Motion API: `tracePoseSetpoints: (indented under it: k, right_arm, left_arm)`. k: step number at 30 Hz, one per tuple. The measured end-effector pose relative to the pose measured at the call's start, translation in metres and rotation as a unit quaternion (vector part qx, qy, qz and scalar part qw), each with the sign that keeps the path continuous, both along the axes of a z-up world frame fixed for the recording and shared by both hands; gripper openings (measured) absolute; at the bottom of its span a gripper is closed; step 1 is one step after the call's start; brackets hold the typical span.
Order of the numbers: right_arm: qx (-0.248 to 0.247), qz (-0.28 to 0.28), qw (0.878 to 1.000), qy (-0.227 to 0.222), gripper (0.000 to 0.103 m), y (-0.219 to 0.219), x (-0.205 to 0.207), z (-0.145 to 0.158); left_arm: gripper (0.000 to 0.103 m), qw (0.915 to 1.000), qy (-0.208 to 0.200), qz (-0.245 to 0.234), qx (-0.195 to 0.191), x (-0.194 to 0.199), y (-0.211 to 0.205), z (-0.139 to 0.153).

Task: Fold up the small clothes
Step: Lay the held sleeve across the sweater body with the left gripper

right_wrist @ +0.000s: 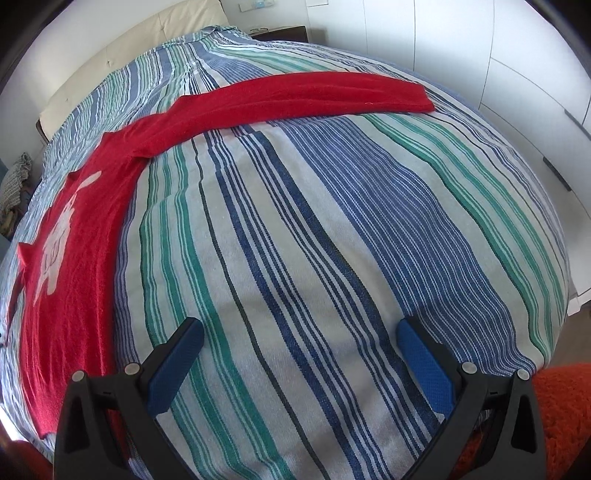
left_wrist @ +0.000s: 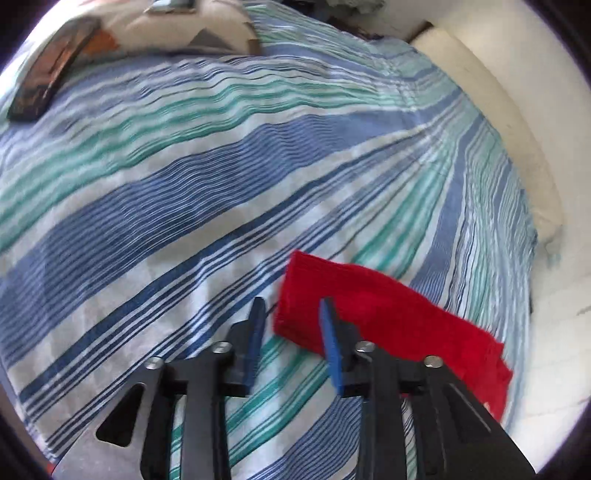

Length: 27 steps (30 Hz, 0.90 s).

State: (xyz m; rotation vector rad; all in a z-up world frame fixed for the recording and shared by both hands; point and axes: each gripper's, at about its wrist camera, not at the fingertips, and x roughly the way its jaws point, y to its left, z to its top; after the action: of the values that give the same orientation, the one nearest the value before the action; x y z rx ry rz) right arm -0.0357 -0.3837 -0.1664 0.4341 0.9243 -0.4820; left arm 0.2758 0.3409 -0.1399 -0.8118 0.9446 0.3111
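Observation:
A red sweater (right_wrist: 81,236) with a white figure on its front lies flat on the striped bedcover (right_wrist: 295,221), at the left of the right wrist view. One sleeve (right_wrist: 303,92) stretches across the bed toward the upper right. My right gripper (right_wrist: 299,325) hovers over bare bedcover to the right of the sweater, its jaws wide open and holding nothing. In the left wrist view a red sleeve end (left_wrist: 399,310) lies on the bedcover (left_wrist: 184,184). My left gripper (left_wrist: 293,302) stands partly open just over the cuff edge, and its blue pads do not press on the cloth.
A patterned pillow (left_wrist: 177,29) and a dark flat object (left_wrist: 51,70) lie at the far side of the bed. A cream padded headboard (right_wrist: 122,48) borders the bed. White wardrobe doors (right_wrist: 480,55) stand to the right, with an orange rug (right_wrist: 565,406) below.

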Motion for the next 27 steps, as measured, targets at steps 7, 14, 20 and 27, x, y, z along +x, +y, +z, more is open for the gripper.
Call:
tracePoseSetpoints:
  k: [7,14,20,27]
  right_arm:
    - [-0.021,0.003,1.0,0.014,0.103,0.006,0.005,-0.002]
    - [-0.033,0.003,0.999,0.019,0.103,0.008,0.006,-0.002]
    - [-0.03,0.002,0.999,0.016,0.103,0.007,0.005,-0.002]
    - [-0.032,0.006,0.999,0.016,0.103,0.007,0.005,-0.002]
  left_arm:
    - [0.067,0.9981,-0.034,-0.03,-0.041,0.005,0.013,-0.009]
    - [0.006,0.9906,0.011,-0.136,-0.01,0.045,-0.034,-0.027]
    - [0.002,0.9938,0.033,-0.043,0.097,0.026,-0.024,0.01]
    - [0.002,0.9856,0.084,-0.034,0.143,0.022,-0.011,-0.008]
